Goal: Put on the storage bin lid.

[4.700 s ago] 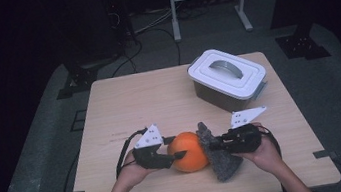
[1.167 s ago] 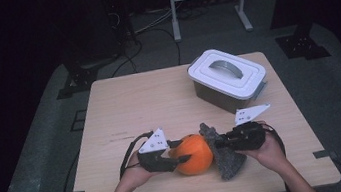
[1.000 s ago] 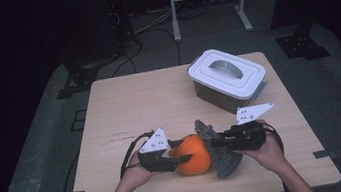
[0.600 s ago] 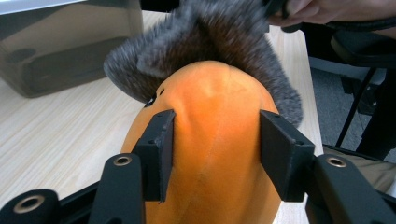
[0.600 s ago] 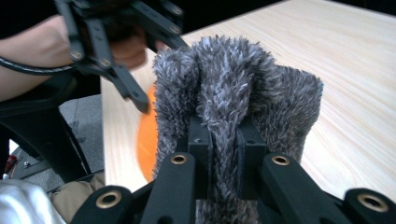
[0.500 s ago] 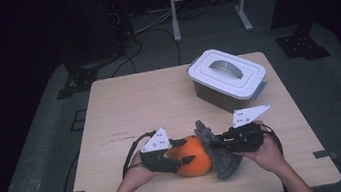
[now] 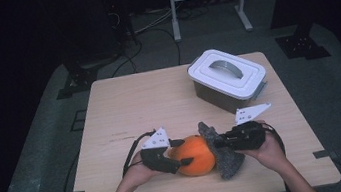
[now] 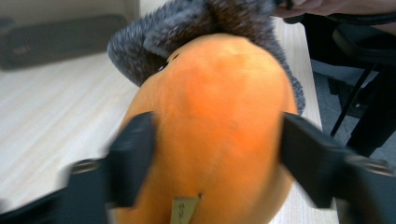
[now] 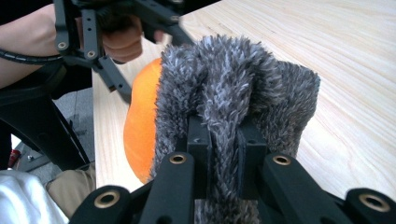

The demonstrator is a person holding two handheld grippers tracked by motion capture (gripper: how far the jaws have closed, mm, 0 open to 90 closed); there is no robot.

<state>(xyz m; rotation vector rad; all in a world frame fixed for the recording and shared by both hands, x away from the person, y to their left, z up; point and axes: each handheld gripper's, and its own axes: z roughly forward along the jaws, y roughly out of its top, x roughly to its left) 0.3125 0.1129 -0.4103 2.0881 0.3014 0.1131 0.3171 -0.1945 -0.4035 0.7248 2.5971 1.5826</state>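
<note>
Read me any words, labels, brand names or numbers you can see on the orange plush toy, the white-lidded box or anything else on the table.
Nothing readable.
Sewn-in tag at the base of the orange plush toy: tan, blurred, no lettering can be made out.
White-lidded box: no print visible on lid or wall.
Grey furry piece: no label seen.

— What do you have from the right gripper view?

— I see my right gripper (image 9: 223,154) with its jaws pinched tight on a fold of the grey furry fabric (image 9: 243,88), which bunches up above them. An orange plush body (image 9: 142,126) pokes out on the fabric's left side.

— And beyond it?

— The other gripper (image 9: 116,28) sits at the top left, a hand (image 9: 122,39) wrapped around it. Light wooden table (image 9: 336,56) lies underneath.
</note>
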